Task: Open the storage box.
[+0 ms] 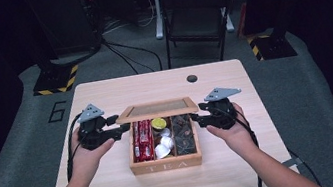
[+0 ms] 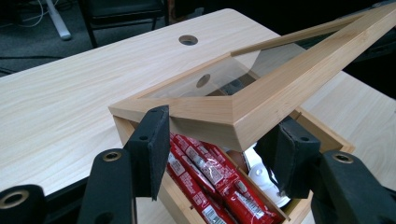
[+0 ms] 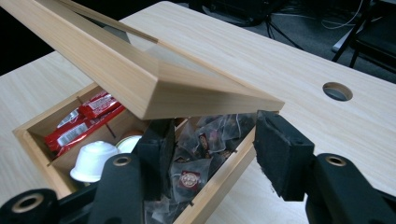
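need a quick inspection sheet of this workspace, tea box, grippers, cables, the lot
surface: light wood table with a round cable hole.
job's things: wooden tea box marked TEA; glass-paned lid raised; red packets in the left compartment, white pods in the middle, clear tea sachets in the right.
clutter: nothing seen.
grippers: left gripper at the lid's left corner, right gripper at its right corner; both sets of jaws open, straddling the corners.
cables: black cable trailing from the left gripper; more on the floor behind.
surroundings: dark chair, grey carpet, a painted 6.
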### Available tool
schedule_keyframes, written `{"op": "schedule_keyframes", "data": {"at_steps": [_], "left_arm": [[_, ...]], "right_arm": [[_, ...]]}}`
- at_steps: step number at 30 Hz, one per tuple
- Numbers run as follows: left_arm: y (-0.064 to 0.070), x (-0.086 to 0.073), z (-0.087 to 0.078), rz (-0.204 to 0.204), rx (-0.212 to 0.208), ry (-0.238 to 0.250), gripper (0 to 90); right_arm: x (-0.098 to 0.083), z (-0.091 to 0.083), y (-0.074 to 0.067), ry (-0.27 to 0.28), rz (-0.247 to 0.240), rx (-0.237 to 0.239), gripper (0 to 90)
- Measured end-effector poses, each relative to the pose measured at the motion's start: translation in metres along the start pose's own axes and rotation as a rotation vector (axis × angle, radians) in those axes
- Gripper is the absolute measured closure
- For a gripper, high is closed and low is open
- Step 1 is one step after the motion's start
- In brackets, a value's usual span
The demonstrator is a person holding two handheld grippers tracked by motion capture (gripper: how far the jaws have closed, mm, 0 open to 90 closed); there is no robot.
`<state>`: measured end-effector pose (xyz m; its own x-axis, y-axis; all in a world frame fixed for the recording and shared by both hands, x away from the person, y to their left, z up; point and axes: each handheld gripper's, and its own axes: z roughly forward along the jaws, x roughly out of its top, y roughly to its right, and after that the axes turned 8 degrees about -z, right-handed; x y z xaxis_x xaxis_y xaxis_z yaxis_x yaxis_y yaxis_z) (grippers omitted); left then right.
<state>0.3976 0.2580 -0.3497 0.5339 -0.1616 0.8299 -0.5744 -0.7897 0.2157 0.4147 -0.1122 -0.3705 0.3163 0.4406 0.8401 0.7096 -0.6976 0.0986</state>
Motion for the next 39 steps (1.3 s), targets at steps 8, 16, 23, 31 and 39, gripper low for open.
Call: {"op": "schedule_keyframes", "data": {"at_steps": [8,16,23,31,39], "left_arm": [[-0.003,0.006,0.001,-0.011,-0.007,-0.001,44.6],[-0.004,0.009,0.001,-0.011,-0.009,0.000,44.6],[-0.006,0.008,0.001,-0.005,-0.017,0.013,44.6],[-0.010,-0.001,0.011,0.011,0.031,-0.003,46.6],[-0.015,-0.002,0.022,0.015,0.056,0.006,52.6]], "right_arm": [[0.005,0.006,0.000,0.029,-0.013,-0.023,52.5],[0.009,0.014,0.004,0.043,-0.008,-0.043,57.2],[0.008,0.014,0.006,0.041,-0.001,-0.039,58.5],[0.010,0.014,0.005,0.032,-0.009,-0.041,58.6],[0.011,0.014,0.006,0.031,-0.004,-0.045,58.6]]}}
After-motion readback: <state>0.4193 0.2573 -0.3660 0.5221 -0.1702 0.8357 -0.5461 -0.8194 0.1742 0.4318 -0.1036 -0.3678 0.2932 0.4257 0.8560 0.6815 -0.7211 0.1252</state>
